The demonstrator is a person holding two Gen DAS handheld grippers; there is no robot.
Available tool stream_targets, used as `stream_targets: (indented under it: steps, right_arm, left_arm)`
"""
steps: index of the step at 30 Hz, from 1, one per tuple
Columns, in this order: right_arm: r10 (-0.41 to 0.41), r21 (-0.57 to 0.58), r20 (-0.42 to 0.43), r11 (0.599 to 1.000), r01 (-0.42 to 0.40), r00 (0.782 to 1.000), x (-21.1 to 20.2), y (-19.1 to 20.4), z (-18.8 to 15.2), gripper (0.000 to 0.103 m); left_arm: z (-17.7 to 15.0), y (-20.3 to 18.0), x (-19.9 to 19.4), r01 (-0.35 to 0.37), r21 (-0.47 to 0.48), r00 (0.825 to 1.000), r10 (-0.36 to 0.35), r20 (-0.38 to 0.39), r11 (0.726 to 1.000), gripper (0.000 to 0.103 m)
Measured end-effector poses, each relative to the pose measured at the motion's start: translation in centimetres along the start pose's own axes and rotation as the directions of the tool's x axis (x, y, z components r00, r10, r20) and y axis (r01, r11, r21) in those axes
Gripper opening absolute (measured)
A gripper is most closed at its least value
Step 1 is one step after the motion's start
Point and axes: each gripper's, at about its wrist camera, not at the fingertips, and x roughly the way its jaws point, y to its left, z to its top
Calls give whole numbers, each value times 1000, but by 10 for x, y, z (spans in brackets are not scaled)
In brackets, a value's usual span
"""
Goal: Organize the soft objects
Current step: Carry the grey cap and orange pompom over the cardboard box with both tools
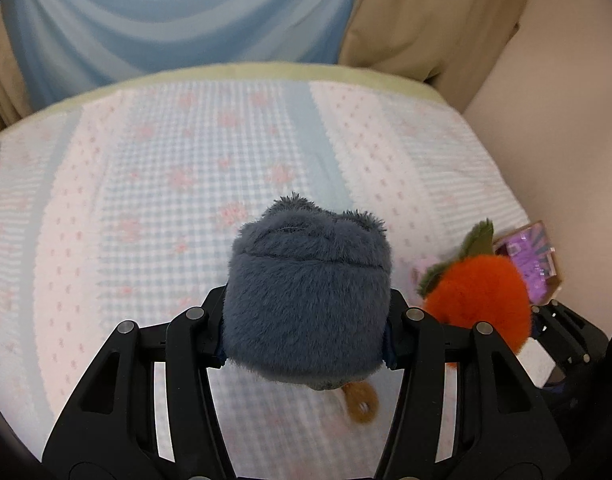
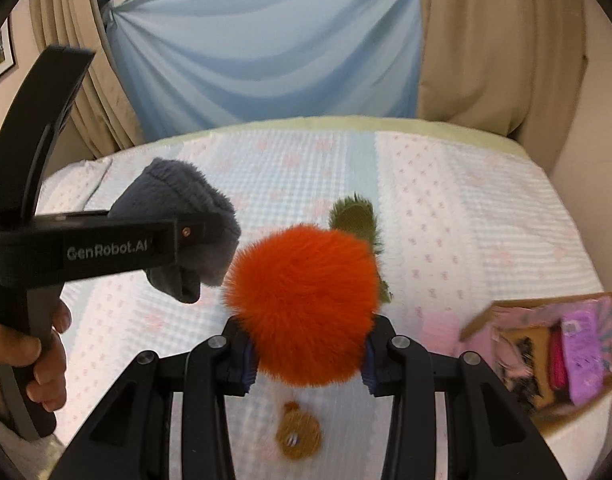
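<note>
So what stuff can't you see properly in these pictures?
- Gray plush toy: in the left wrist view its underside and face are hidden; only its furry back shows in the left gripper.
- Small brown thing: blurred in both views, and half covered by the gray plush in the left one.
- Cardboard box: its contents are blurry in the right wrist view; the orange plush blocks most of it in the left.

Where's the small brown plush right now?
On the bedspread, low in the right wrist view: the small brown plush lies under the held orange plush.
</note>
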Motion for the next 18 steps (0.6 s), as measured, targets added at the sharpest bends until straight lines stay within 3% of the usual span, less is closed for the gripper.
stream_targets:
  steps: [9,18]
  right_arm:
    - [-48,39,39,998,47,998,-112,13,18,37]
    - [-103,91,74,991,97,992,-179,-25,19,37]
  left_arm:
    - [-9,-34,-114,1,22,997,-3,72,1000,50]
    - [-16,-84,-171,8,52,991,-15,132,999,50]
